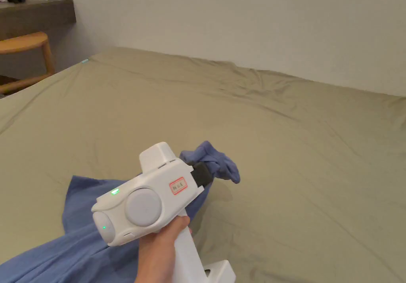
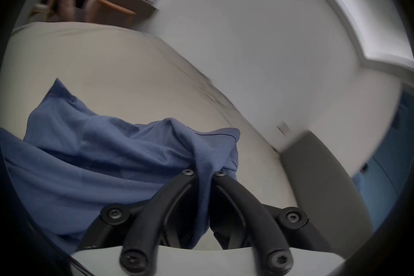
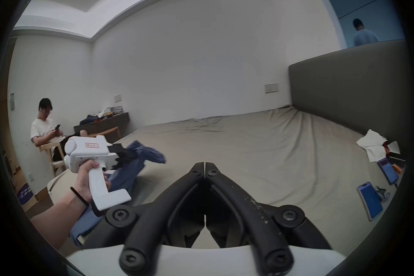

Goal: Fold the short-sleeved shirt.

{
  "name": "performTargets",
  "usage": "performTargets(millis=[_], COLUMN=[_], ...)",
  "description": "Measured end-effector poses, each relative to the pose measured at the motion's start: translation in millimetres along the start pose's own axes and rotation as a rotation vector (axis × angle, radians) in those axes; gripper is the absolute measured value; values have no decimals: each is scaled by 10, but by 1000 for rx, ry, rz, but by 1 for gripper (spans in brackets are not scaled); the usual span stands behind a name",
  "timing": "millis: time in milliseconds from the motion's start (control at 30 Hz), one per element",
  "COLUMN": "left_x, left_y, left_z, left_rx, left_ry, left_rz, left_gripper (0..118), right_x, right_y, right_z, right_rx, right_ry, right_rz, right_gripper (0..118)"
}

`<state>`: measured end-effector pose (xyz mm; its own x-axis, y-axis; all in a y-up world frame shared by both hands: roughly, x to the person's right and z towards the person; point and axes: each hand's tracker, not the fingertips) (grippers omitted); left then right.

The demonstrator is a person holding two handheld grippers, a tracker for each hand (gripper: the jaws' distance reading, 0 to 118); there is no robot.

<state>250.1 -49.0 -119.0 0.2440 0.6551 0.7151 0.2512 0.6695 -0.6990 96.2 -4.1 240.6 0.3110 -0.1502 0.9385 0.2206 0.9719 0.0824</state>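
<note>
My left gripper [image 2: 205,173] pinches a bunched edge of the blue shirt [image 2: 100,157], lifted over the bed's [image 1: 277,137] near left; my right gripper's [image 3: 205,165] fingers are pressed together, empty. I should keep the pinch firm and draw the cloth out flat before folding.
</note>
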Motion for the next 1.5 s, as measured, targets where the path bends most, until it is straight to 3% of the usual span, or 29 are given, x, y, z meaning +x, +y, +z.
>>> performTargets(millis=[200,400,567,733,800,867,933,1000,1033,1067,1367,1500], left_x=[1068,1510,1507,1285,1214,1133,1103,1019,967,893,266,3], left_y=[-1026,-1992,-2593,-2800,-2759,-2675,-2514,-2302,-2151,-2019,-1203,-1098], left_z=[-192,2,61,-81,-83,20,234,494,677,841,1975,2253], left_rx=[-249,-470,-547,-628,-623,-603,-575,-519,-474,-423,-62,-27], left_ry=[-208,-328,-275,-230,-236,-285,-294,-294,-303,-298,65,162], left_rz=[-204,-328,-549,-538,-491,-440,-442,-464,-470,-485,-587,-573], left_gripper=[7,7,7,11,39,80,92,72,42,0,0,0], right_x=[332,570,655,644,630,605,563,520,488,455,107,-60], right_y=[-22,-48,-103,-168,-179,-182,-173,-162,-154,-147,-191,-265], right_z=[263,420,453,442,433,408,377,350,333,317,209,135], right_rx=[13,38,30,1,-10,-20,-26,-23,-20,-16,-21,-62], right_ry=[-82,-152,-170,-166,-157,-145,-134,-122,-112,-101,17,57], right_rz=[-18,-70,-100,-104,-102,-95,-84,-75,-71,-67,-47,-41], right_gripper=[0,0,0,0,0,0,0,0,0,0,0,0])
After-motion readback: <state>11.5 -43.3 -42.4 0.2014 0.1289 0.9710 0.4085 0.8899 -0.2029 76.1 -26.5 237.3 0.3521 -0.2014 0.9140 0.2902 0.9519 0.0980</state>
